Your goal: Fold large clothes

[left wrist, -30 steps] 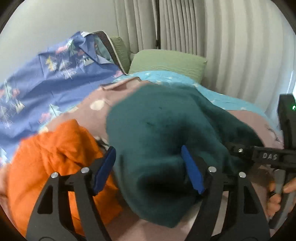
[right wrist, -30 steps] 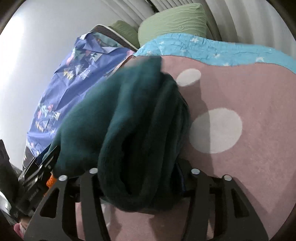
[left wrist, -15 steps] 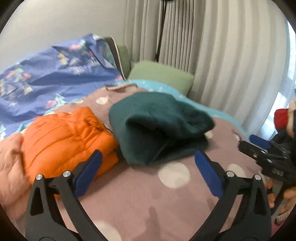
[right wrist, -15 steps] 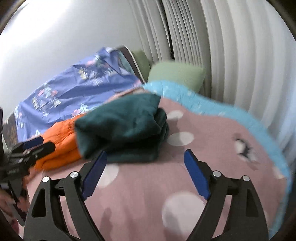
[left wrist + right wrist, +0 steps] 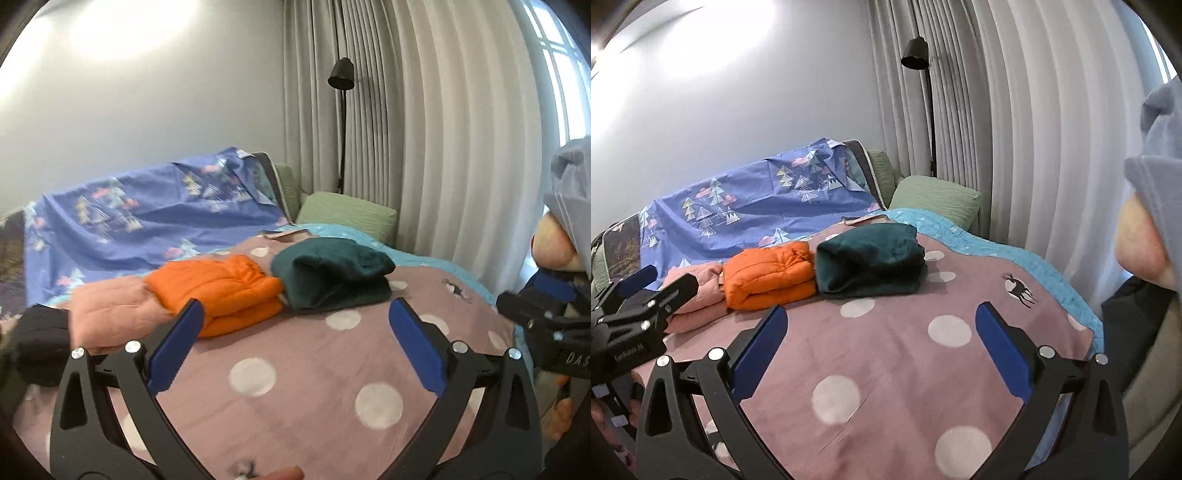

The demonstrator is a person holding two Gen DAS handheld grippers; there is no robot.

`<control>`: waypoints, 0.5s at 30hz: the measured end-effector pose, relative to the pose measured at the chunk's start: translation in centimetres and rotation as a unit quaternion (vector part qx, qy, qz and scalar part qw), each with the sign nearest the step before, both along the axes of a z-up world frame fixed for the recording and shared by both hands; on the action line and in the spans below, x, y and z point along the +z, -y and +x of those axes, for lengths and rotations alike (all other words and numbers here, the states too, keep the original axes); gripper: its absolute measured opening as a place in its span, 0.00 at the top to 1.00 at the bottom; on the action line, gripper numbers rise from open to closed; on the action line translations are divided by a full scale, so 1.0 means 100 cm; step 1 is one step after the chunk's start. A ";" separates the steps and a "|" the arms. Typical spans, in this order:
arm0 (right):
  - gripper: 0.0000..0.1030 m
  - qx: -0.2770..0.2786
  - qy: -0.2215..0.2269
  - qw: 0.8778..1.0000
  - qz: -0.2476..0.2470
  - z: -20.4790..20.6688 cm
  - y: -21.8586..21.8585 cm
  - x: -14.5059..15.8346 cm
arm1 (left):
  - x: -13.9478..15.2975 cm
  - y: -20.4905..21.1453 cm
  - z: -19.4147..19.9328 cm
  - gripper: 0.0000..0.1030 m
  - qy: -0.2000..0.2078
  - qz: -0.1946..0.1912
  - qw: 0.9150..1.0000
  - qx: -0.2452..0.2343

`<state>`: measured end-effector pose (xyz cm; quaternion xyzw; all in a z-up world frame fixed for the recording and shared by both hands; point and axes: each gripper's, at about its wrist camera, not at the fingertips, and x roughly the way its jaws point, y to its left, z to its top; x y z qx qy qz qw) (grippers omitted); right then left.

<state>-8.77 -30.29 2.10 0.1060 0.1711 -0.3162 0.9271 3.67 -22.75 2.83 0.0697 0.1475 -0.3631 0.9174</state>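
A folded dark green garment [image 5: 332, 273] [image 5: 868, 260] lies on the mauve polka-dot bedspread [image 5: 314, 369] [image 5: 905, 362], at the right end of a row. Beside it lie a folded orange puffer jacket [image 5: 218, 291] [image 5: 768, 275] and a folded pink garment [image 5: 110, 314] [image 5: 698, 291]. My left gripper [image 5: 295, 343] is open and empty, held back from the row. My right gripper [image 5: 882, 347] is open and empty too, equally far back. Each gripper shows at the edge of the other's view.
A black garment [image 5: 40, 343] lies left of the pink one. A blue patterned sheet [image 5: 757, 206] covers the back of the bed, with a green pillow [image 5: 934, 199] at its head. A floor lamp [image 5: 341, 110] and curtains [image 5: 443, 147] stand behind.
Both grippers let go of the green garment, opened and pulled well back from it. The garment now rests folded next to the orange jacket.
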 end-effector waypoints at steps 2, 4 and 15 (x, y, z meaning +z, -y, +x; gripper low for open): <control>0.01 0.001 0.004 1.000 -0.009 -0.008 -0.017 0.006 | 0.000 -0.013 -0.012 0.02 -0.003 0.010 1.000 -0.001; 0.01 0.004 0.007 1.000 -0.011 -0.015 -0.030 0.010 | 0.000 -0.026 -0.021 0.02 -0.016 0.014 1.000 -0.010; 0.01 -0.013 -0.017 1.000 -0.002 -0.031 -0.060 0.001 | -0.002 -0.071 -0.059 0.02 -0.019 0.012 1.000 -0.019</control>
